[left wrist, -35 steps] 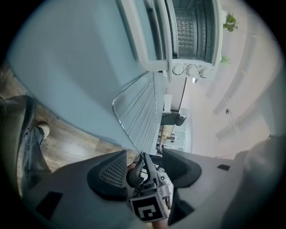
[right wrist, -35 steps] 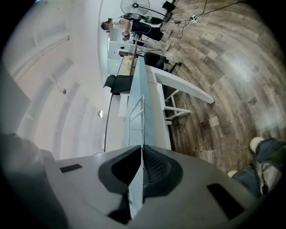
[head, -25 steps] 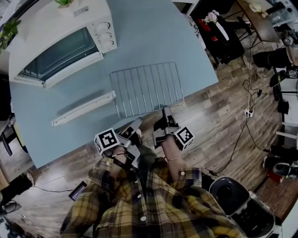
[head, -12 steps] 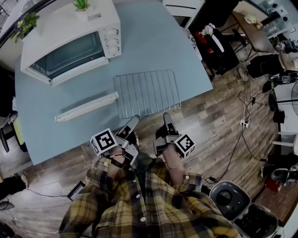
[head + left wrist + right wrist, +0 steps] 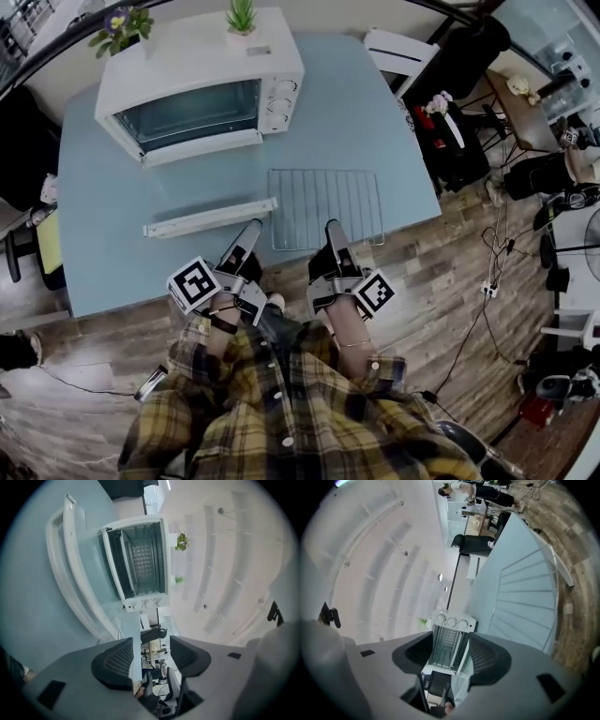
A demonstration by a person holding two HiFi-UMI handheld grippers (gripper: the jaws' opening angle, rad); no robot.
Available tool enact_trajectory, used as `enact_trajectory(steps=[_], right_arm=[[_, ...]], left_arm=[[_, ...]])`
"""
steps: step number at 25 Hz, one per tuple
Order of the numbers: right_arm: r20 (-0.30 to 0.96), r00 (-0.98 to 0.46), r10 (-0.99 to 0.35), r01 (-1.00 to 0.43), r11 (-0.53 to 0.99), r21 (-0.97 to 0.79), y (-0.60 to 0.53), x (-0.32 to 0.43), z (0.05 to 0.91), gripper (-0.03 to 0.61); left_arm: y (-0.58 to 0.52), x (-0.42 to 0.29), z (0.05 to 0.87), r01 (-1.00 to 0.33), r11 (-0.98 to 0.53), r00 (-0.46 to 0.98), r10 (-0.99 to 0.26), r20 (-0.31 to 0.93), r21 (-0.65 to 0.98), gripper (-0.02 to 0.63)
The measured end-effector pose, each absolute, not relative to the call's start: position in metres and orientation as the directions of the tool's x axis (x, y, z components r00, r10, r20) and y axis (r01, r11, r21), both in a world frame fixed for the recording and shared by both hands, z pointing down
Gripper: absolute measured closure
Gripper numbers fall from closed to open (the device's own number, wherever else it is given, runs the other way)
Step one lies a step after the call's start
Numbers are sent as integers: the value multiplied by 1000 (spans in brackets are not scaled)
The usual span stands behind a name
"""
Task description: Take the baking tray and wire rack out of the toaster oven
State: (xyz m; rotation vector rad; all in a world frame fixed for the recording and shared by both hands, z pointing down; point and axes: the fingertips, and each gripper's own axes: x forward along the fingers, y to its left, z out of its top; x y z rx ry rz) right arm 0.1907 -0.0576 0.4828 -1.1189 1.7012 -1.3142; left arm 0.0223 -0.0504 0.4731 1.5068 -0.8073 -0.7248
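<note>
The white toaster oven [image 5: 202, 89] stands at the back of the blue table [image 5: 103, 234], its glass front facing me. A wire rack [image 5: 326, 208] lies flat near the table's front edge. Left of it lies a long white-rimmed baking tray [image 5: 211, 217]. My left gripper [image 5: 251, 228] hangs open above the gap between tray and rack, holding nothing. My right gripper [image 5: 332, 228] hovers over the rack's near edge; its jaws have just been opening and nothing is between them. The left gripper view shows the oven [image 5: 138, 562] and the tray [image 5: 70, 573]. The right gripper view shows the oven [image 5: 449, 641] and the rack [image 5: 525, 602].
Two small potted plants [image 5: 242, 16] stand on top of the oven. A white chair [image 5: 398, 49] stands at the table's far right corner. Wooden floor with cables [image 5: 487, 281] and dark chairs lies to the right. My plaid-sleeved arms [image 5: 281, 403] fill the lower part of the head view.
Both grippers have lifted away from the rack's near edge, and the right jaws have opened wider. The head view has tilted up, so the oven shows more fully.
</note>
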Motion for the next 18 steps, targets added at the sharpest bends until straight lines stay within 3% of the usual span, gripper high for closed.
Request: enact_trajectory(steps=[12,18], right_arm=[[-43,-566,-823,-195,184,-963,-149,45,456,356],[8,-600,-800,-177,123,-976,-194,-10,469,356]], left_arm=[[-114,-120,456,-92,-54,360,-933,-17,994,379],[-156,-170,463,-126,-49,299,-954,-9,991,382]])
